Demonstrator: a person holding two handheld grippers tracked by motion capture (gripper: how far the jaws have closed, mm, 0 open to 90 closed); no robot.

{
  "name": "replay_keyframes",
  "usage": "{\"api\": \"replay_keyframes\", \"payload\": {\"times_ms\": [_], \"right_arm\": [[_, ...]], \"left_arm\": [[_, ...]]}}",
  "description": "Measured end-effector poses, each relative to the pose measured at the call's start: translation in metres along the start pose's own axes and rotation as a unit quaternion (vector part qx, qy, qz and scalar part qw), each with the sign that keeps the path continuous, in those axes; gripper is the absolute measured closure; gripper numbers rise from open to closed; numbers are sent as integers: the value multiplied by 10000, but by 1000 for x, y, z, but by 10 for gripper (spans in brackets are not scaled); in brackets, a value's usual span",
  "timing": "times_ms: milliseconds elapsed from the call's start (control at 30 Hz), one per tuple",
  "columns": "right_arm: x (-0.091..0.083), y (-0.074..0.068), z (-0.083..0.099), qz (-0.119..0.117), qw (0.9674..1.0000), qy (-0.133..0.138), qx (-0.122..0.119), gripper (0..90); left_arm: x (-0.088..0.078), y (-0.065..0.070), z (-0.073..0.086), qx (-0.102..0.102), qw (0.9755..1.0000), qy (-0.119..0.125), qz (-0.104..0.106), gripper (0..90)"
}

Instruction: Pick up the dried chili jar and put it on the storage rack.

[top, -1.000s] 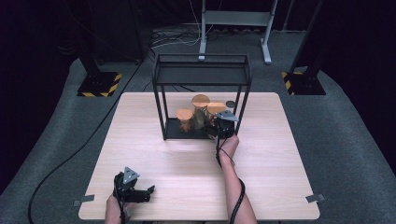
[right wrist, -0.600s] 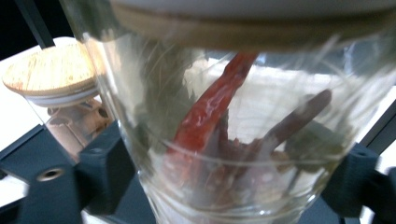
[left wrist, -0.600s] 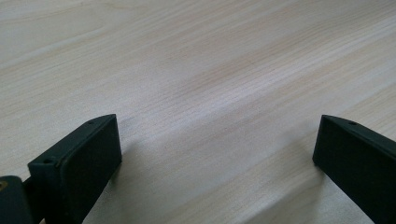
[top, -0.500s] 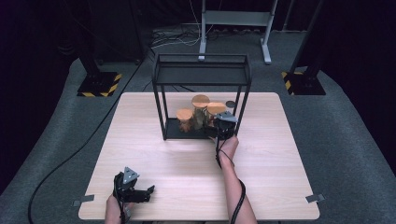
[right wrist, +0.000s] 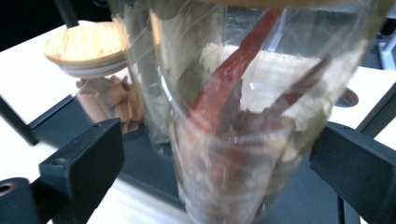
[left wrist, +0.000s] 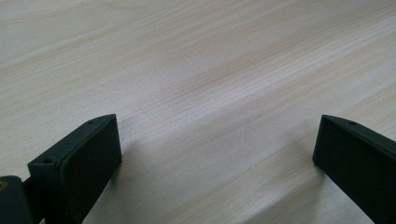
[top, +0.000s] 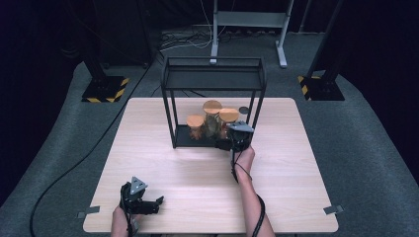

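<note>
Nearest the person, the left gripper (top: 141, 201) rests low on the pale, fine-grained wooden table (top: 163, 173), its jaws spread wide with only bare wood grain between them – it holds nothing and looks idle.

Further out, the right gripper (top: 233, 143) sits at the front right edge of the black metal wire-frame shelf (top: 213, 79). Its jaws have just been opening and now stand wide either side of the clear glass jar with a round wooden lid and red and brown dried spices inside (right wrist: 243, 126); the black pads stand apart from the glass, so the jar is between them but not pinched. The jar stands upright on the shelf's dark bottom tray (right wrist: 154, 172), at its front right.

As a judgement, the placing of this jar looks done – the release is made, and what remains is to draw the right gripper back clear of the glass without knocking it.

Behind and beside it stand two more cylindrical jars of the same kind: a short glass jar with a pale wooden lid and brown bark-like pieces (right wrist: 100, 74) to the left, and a taller wooden-lidded jar (top: 212, 116) at the back. All are smooth, slippery glass with matt, flat, disc-shaped lids. Past the shelf, a small dark round disc (top: 243, 110) lies on the table.
</note>
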State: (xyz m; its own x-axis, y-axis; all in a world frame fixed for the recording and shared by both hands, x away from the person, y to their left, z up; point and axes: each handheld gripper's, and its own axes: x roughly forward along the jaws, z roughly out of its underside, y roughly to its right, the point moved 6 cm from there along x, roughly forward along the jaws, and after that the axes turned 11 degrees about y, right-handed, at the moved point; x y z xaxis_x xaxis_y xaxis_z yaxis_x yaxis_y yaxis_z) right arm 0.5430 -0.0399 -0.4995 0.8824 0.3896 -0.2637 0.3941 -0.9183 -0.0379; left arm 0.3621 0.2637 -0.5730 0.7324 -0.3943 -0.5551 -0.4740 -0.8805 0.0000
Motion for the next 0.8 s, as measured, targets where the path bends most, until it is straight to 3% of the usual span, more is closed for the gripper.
{"api": "replay_keyframes", "payload": {"times_ms": [333, 533, 800], "right_arm": [[-31, 0, 12, -216, 9993, -275, -91, 6], [-59, 4, 22, -325, 9986, -424, -55, 0], [-101, 8, 50, -416, 9969, -663, -13, 0]], "left_arm": [[0, 0, 0, -1, 10000, 0, 1, 3], [0, 0, 0, 2, 10000, -1, 2, 3], [0, 0, 0, 2, 10000, -4, 0, 2]]}}
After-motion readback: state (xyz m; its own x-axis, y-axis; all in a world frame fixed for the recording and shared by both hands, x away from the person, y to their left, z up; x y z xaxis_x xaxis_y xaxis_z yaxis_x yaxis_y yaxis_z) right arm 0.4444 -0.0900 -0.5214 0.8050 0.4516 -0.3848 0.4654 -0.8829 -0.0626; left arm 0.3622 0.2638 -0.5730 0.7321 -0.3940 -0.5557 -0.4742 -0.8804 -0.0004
